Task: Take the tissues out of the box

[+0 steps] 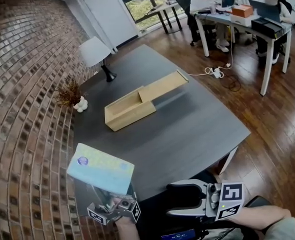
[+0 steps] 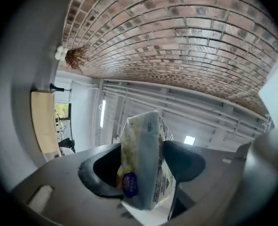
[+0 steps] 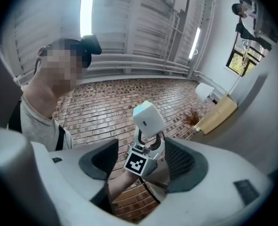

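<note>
Tissue pack (image 1: 100, 168) is out of the wooden box (image 1: 129, 110) in the head view, held up at lower left of frame by the left tool (image 1: 109, 196), clear of the surface (image 1: 197, 129). Box sits mid-frame, sliding lid (image 1: 162, 86) offset toward upper right, cavity looks empty. Right tool (image 1: 176, 200) at bottom centre.

Left gripper view: left tool (image 2: 141, 166) jaws narrowed onto the pack (image 2: 141, 135), pads pressing both faces. Looks a firm hold.

Right gripper view: right tool (image 3: 140, 160) jaws wide apart, nothing gripped. Left tool and pack (image 3: 148, 118) visible beyond, mid-frame; box (image 3: 221, 109) at right.

Judgement: extraction looks done. Left: set the pack down, if wanted. Can't tell whether anything remains deep in the box.
</note>
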The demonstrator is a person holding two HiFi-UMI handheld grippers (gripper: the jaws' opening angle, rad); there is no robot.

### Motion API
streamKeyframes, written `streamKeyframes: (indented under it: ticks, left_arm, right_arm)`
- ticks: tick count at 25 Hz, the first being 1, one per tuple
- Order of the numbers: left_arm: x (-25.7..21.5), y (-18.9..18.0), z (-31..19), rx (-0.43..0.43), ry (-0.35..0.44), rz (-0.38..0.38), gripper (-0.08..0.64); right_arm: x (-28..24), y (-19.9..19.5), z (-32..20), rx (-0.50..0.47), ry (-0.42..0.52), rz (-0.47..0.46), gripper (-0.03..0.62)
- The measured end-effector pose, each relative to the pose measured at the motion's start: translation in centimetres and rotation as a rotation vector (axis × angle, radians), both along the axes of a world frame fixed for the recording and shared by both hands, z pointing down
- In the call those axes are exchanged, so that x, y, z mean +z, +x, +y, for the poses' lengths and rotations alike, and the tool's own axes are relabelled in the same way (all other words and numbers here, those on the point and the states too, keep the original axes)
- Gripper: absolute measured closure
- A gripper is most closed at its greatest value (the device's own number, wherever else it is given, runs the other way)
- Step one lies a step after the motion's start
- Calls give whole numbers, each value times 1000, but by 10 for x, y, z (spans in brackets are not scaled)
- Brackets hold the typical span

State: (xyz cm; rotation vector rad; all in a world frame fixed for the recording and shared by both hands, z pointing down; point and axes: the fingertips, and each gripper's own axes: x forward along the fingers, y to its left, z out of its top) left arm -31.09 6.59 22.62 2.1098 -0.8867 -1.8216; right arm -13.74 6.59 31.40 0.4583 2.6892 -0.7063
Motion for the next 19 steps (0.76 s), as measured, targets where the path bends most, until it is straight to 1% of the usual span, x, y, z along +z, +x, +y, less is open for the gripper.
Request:
streamKeyframes:
  ticks: [4, 10, 15, 19]
  left_arm:
    - [5, 11, 26, -3, -4, -4, 264]
    - [11, 16, 47, 2, 13, 25, 264]
    - [6, 22, 65, 2, 21, 8, 264]
    - [2, 23, 83, -20, 30, -3, 264]
  right_arm:
    - [-10, -2, 20, -33, 73, -12, 284]
    - [-4, 0, 32, -47, 139, -2, 285]
    - [-8, -1, 49, -60, 178, -7, 285]
    - [-9, -8, 62, -58, 220, -16, 285]
